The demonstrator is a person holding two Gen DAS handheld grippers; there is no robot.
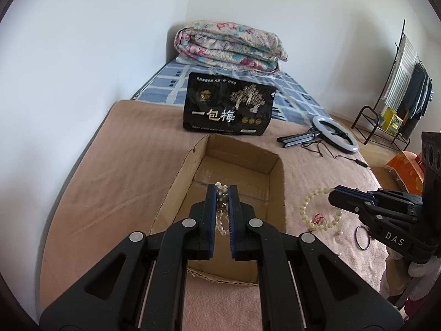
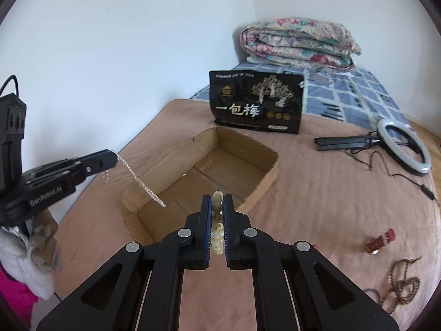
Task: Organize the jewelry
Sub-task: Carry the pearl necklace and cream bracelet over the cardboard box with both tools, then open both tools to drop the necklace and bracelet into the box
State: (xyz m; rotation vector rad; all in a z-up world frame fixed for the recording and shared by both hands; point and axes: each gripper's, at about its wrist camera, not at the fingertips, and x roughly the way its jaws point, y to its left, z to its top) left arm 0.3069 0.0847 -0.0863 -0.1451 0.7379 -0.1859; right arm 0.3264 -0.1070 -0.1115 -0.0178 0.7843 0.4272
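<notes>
An open cardboard box (image 1: 184, 178) (image 2: 265, 186) lies on the pink blanket. My left gripper (image 1: 222, 189) (image 2: 114, 157) is shut on a thin strand of small pale beads (image 1: 220, 215) (image 2: 140, 182). The strand dangles over the box's near left corner. My right gripper (image 2: 217, 197) (image 1: 335, 192) is shut on a bracelet of larger cream beads (image 2: 217, 220) (image 1: 310, 207). That bracelet hangs in a loop above the blanket, just to the right of the box.
On the blanket lie a black ring (image 1: 362, 237), a red strap (image 2: 380, 241) and a brown bead string (image 2: 405, 284). Behind the box stand a black snack bag (image 2: 256, 102), a ring light (image 2: 403, 143) and a folded quilt (image 2: 297, 42). A wall is on the left.
</notes>
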